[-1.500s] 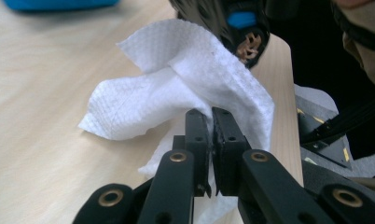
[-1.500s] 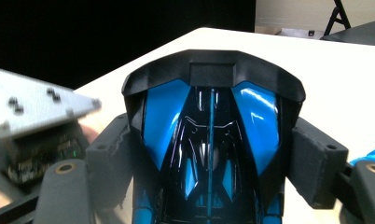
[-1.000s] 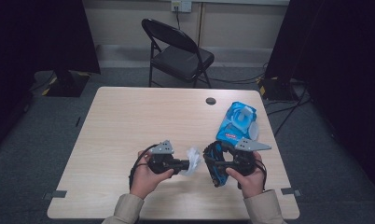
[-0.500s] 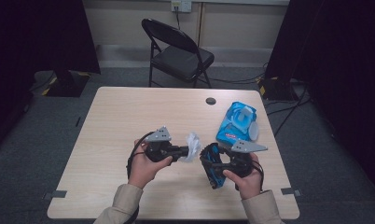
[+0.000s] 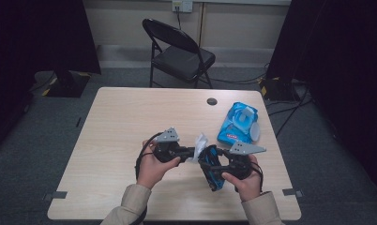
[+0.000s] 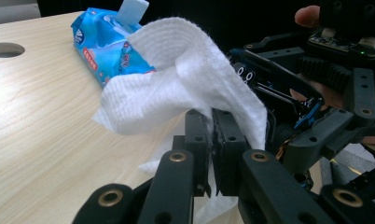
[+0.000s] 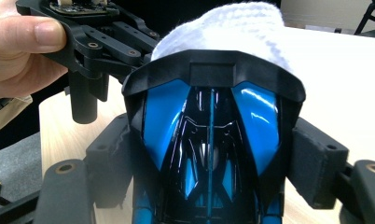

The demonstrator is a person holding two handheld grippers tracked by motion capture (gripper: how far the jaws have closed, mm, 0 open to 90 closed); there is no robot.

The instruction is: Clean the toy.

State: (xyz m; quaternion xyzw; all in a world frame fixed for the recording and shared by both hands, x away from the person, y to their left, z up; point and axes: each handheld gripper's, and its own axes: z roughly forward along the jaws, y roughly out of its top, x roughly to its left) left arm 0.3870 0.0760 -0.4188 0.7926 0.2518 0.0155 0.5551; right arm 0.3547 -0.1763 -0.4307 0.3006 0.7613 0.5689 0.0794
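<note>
1. The bench [image 5: 130,122] carries a blue pack of wipes [image 5: 237,123] near its far right corner; both hands work above the near edge, around the middle.
2. The right gripper [image 5: 210,165] is clamped across a black and blue toy car [image 7: 211,140], its pads pressing on the car's two sides. From above, the car's long axis runs roughly from the near edge toward the far edge, its front pointing away from the person.
3. The left gripper [image 6: 212,140] has its jaws together on a white wipe [image 6: 176,88], which billows loose above the jaws.
4. The deciding relation, as I judge it: the wipe lies just left of the car's front end, touching or nearly touching it, so the left gripper is the nearer one to rub along the car while the right holds it steady.
</note>
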